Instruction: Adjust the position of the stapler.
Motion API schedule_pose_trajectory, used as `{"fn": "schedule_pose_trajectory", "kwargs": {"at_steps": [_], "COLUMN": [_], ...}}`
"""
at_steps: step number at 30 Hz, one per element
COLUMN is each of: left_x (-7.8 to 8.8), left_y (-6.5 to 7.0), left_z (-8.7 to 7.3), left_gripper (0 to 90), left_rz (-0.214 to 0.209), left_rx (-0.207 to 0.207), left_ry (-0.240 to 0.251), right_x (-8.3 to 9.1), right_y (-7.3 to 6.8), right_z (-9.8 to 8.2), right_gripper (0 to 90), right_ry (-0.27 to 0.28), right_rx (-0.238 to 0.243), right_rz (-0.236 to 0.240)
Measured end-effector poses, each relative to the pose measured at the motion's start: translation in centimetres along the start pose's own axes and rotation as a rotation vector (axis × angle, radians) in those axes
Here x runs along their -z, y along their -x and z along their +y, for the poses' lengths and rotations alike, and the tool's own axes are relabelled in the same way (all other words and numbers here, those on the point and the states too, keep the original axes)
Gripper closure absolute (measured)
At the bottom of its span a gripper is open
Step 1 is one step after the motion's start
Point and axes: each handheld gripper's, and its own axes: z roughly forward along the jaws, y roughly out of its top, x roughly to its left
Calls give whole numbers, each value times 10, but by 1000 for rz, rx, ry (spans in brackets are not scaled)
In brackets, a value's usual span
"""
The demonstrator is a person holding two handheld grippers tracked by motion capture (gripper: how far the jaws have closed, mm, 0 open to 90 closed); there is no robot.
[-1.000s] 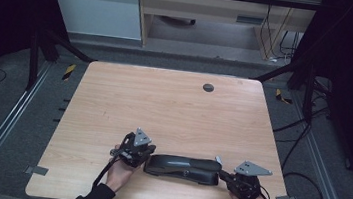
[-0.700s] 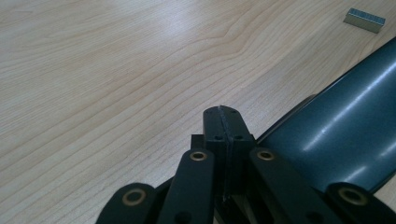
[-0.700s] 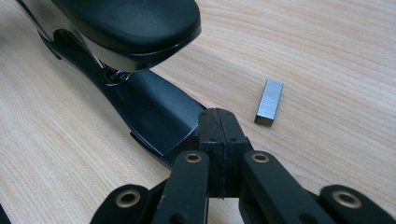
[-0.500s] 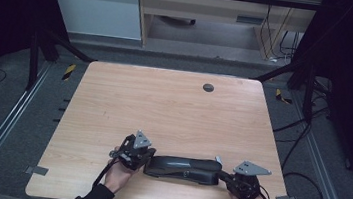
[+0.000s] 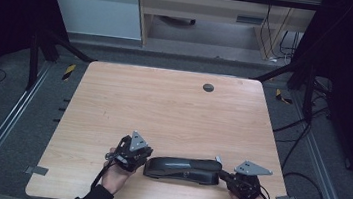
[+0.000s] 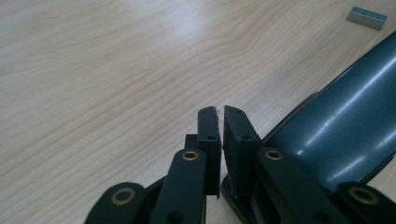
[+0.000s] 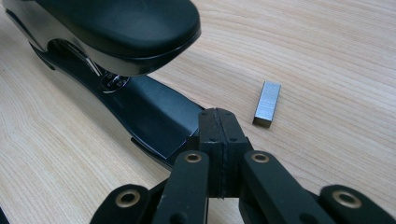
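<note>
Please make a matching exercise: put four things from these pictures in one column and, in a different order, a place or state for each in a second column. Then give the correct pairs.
Things:
1. stapler
2. staple block
3. left gripper
4. right gripper

Places or states:
A. fingers pressed together, tips at the stapler's base
B. lies flat between the two grippers
C. fingers a narrow slit apart, nothing between them
D. small grey metal bar, alone on the wood

Pairs: 1-B, 2-D, 3-C, 4-A

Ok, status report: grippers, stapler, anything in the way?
Left gripper just cracking open, nothing between fingers. Right gripper shut, by the stapler base. It lies on table between them. Loose staple strip beside it.
</note>
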Motion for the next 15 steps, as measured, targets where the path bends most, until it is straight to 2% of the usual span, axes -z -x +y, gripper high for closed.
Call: {"fn": "schedule_pose_trajectory", "kwargs": {"at_steps": [6,7,8,14,15], "left_x": [12,15,15,26,29], "left_y": [1,2,2,4,5], "left_z": [4,5,5,11,13], "left_gripper": [737,681,659,572,506], "left_rz": [39,42,42,62,69], "left_rx": [-27,-28,-28,-61,-64], "left_ry": [46,60,60,95,96], "right_x": [1,2,2,4,5], "right_y": [4,6,6,13,15], "right_z": [0,0,0,-1,-1], "right_gripper": [900,863,863,813,781], "right_ry": [12,18,18,30,33], "right_rx": [-21,-33,-33,-81,-95], "right_rz": [-16,-28,-28,-51,-62]}}
